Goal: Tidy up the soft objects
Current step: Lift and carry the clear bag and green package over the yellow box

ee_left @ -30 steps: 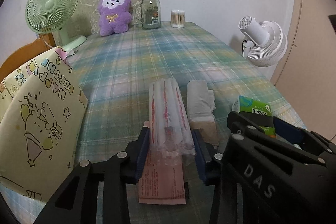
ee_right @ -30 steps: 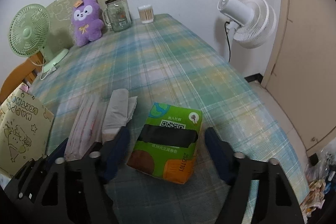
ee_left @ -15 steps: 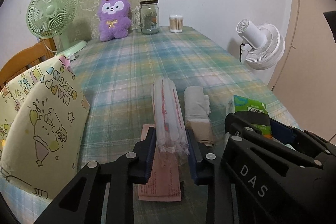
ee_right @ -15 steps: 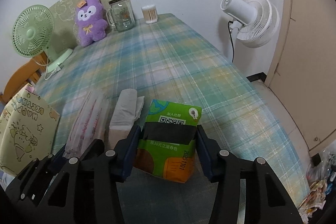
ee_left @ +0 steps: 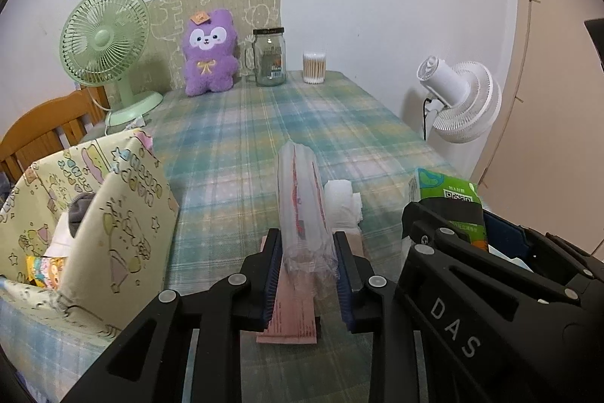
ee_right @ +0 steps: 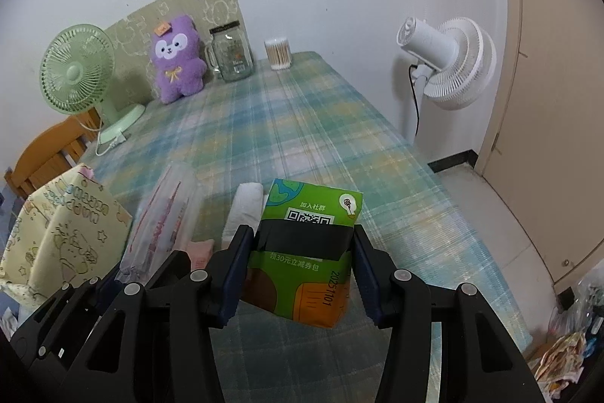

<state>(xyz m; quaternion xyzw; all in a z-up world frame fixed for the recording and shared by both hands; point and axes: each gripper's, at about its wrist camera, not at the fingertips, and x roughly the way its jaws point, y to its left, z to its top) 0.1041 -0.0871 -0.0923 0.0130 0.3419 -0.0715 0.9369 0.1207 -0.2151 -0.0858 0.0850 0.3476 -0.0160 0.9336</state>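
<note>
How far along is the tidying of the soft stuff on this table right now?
Partly done. The cartoon-print bag already holds a few soft items. In hand: the left gripper is clamped on the clear plastic pack, and the right gripper grips the green tissue pack, both apparently raised off the tablecloth. Left on the table: the white folded cloth and the pink packet.
</note>
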